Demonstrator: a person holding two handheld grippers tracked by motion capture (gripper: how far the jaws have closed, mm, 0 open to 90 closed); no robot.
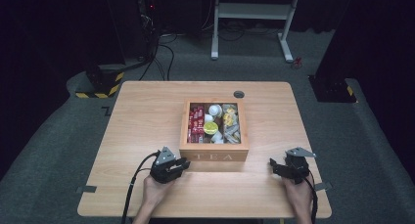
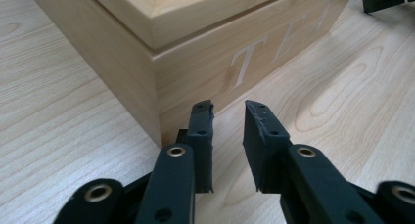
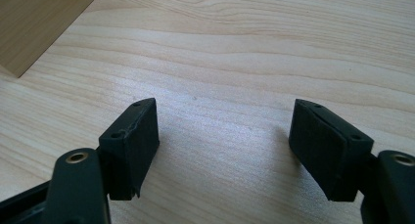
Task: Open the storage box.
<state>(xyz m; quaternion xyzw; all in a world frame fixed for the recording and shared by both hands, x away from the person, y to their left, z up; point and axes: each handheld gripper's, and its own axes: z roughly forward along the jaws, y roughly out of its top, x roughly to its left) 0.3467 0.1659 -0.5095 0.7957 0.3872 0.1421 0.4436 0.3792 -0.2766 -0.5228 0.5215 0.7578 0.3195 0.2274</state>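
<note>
**Grippers flanking the tea box**

The left gripper (image 2: 228, 117) is sitting low on the tabletop (image 1: 142, 111), its jaws parted only narrowly and holding nothing, tips pointing at the near left corner of the tea box (image 2: 195, 53), just short of it. The right gripper (image 3: 222, 131) is resting off the box's near right corner, well apart from it, jaws spread wide over bare wood. The box (image 1: 214, 155) is lying mid-tabletop, showing red packets (image 1: 196, 122), white cups (image 1: 214, 110) and a green-topped cup (image 1: 211, 128).
</note>
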